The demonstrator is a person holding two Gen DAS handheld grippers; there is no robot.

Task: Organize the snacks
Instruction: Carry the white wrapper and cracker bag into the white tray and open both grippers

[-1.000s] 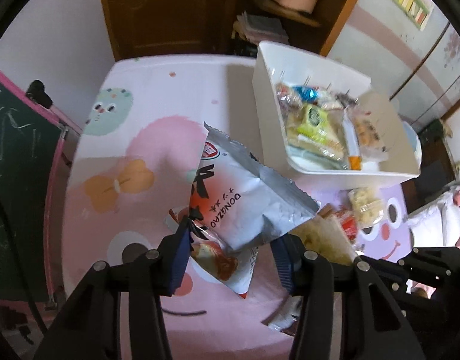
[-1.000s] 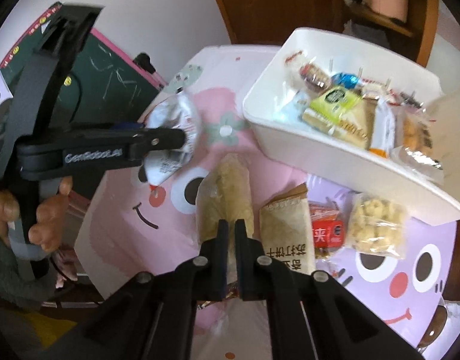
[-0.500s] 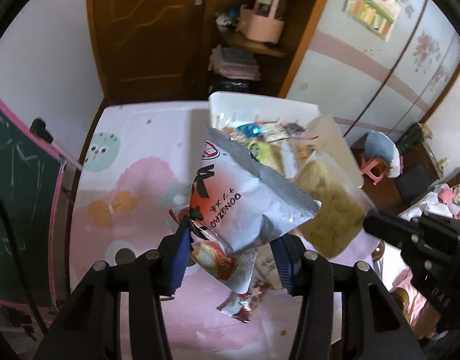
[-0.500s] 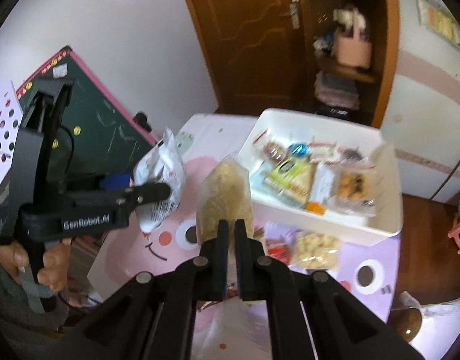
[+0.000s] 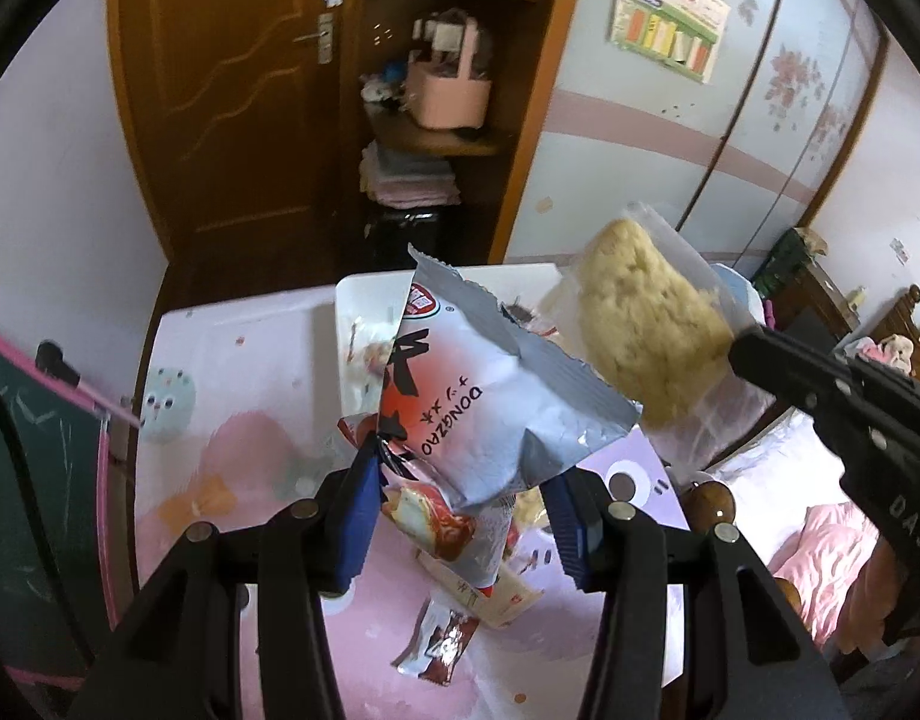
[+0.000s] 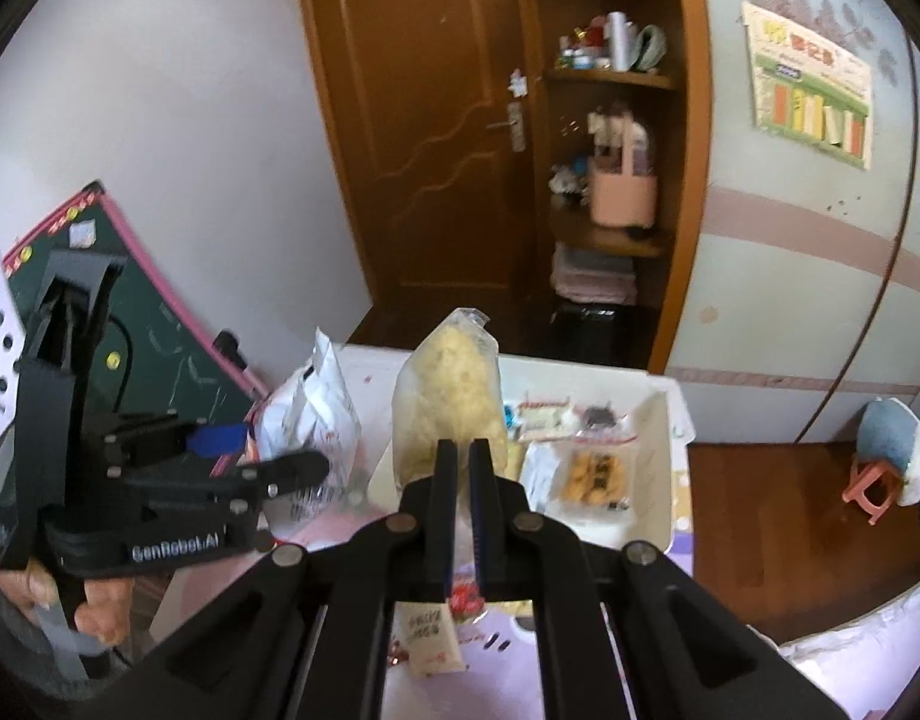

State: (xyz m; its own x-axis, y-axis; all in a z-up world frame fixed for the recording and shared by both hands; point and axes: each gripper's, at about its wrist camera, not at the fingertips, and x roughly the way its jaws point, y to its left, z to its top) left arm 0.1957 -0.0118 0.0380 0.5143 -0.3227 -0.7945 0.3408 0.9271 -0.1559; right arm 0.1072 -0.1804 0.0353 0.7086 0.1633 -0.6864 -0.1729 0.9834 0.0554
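The left gripper (image 5: 460, 516) has its fingers (image 5: 357, 510) partly closed on the lower edge of a silver packet (image 5: 496, 396), held up off the bench (image 5: 231, 360). The right gripper (image 6: 456, 474) has its fingers nearly together, pinching a clear bag (image 6: 447, 396) of pale snack, also lifted. Loose packets (image 5: 441, 642) lie on the bench below. Beyond both stands the white bin (image 6: 664, 420), partly filled. Judging by this, the step is carrying both snacks to the bin; next, bring each over its opening, then release.

Home bedroom: wooden door (image 6: 435, 138), flowered wardrobe (image 5: 790, 120), pink bedding (image 5: 820, 546).
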